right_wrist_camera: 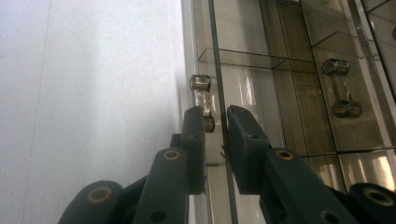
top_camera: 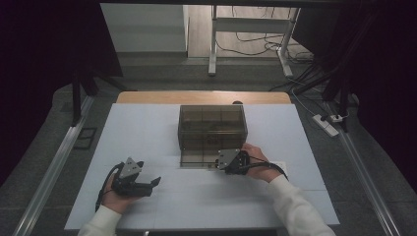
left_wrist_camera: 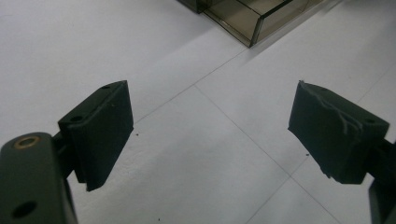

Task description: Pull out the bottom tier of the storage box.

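A smoky see-through box with drawers [top_camera: 212,127] stands mid-table, its low drawer [top_camera: 196,160] pulled out toward me. My right gripper [top_camera: 220,162] is at that drawer's front. In the right gripper view the gripper [right_wrist_camera: 215,112] straddles the drawer's front wall [right_wrist_camera: 215,51], jaws narrow. One jaw lies against the small clear handle [right_wrist_camera: 201,91] outside, the other inside. My left gripper [top_camera: 153,185] rests on the table at the near left. Its jaws [left_wrist_camera: 210,121] stand wide apart over bare white surface, nothing between them.
The white table top [top_camera: 147,128] has thin seams. A corner of the box [left_wrist_camera: 247,18] lies ahead of the left gripper. A second drawer handle [right_wrist_camera: 341,88] shows through the clear walls. Beyond the table stand a desk frame [top_camera: 212,54], cables and a power strip [top_camera: 327,124].
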Action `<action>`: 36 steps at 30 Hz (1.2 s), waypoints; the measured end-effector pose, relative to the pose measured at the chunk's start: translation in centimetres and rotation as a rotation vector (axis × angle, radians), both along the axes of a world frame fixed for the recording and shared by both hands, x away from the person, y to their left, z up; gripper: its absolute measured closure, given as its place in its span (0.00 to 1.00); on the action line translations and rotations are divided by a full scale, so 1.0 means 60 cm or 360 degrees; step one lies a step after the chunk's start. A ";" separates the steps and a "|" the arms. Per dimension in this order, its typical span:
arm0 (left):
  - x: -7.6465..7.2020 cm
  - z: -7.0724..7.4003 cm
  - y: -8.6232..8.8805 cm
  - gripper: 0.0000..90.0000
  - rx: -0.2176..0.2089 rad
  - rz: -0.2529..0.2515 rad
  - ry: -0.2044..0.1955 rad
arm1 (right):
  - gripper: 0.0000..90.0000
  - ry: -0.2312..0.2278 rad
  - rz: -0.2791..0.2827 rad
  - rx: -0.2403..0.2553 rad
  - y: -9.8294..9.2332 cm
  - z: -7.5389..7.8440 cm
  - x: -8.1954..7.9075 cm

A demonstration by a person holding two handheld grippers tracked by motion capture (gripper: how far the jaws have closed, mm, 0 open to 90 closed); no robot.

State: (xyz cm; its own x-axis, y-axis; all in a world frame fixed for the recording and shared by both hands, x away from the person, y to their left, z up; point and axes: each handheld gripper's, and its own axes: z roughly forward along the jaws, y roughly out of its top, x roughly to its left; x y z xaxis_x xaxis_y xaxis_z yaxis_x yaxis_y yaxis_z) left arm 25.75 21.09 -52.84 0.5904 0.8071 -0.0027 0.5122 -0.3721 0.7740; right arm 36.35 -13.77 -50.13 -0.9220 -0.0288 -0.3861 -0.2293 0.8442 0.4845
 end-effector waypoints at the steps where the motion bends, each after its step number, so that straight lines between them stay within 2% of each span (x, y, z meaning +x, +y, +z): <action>1: 0.000 0.000 0.000 0.15 0.0000 0.0000 0.0001 | 0.84 0.0007 -0.0004 0.0006 0.000 -0.001 0.001; 4: 0.001 -0.001 -0.001 0.15 0.0006 -0.0003 0.0004 | 0.82 0.0025 -0.0006 0.0015 0.000 -0.003 0.003; 6: 0.001 -0.001 -0.002 0.15 0.0007 -0.0003 0.0004 | 0.79 0.0037 -0.0022 -0.0011 0.002 -0.008 0.004; 8: 0.001 -0.001 -0.002 0.15 0.0008 -0.0003 0.0003 | 0.79 0.0032 -0.0030 0.0015 0.004 -0.016 0.004; 9: 0.001 -0.001 -0.002 0.15 0.0008 -0.0002 0.0003 | 0.79 0.0029 -0.0028 -0.0010 0.003 -0.013 0.004; 12: 0.001 -0.001 -0.002 0.15 0.0005 0.0000 0.0005 | 0.80 0.0057 -0.0012 -0.0006 0.000 -0.010 0.007; 18: 0.001 -0.001 0.000 0.15 -0.0001 0.0001 0.0003 | 0.81 0.0046 -0.0001 0.0004 -0.003 -0.008 0.007; 21: 0.001 -0.001 0.000 0.15 0.0000 0.0002 0.0005 | 0.82 0.0093 0.0038 0.0008 -0.006 -0.006 0.005; 33: 0.001 0.000 0.000 0.15 -0.0001 0.0002 0.0003 | 0.80 0.0089 0.0036 -0.0004 -0.006 -0.004 0.004; 36: 0.001 0.000 0.001 0.15 -0.0012 0.0007 0.0005 | 0.71 0.0120 0.0033 0.0076 -0.009 -0.001 0.006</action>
State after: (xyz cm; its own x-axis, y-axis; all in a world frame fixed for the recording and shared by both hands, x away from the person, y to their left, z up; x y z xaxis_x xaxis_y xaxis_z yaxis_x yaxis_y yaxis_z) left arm 25.82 21.12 -52.83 0.5866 0.8098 -0.0107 0.5165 -0.3639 0.7752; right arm 36.70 -14.31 -50.21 -0.9480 -0.0313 -0.3167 -0.2076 0.8151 0.5409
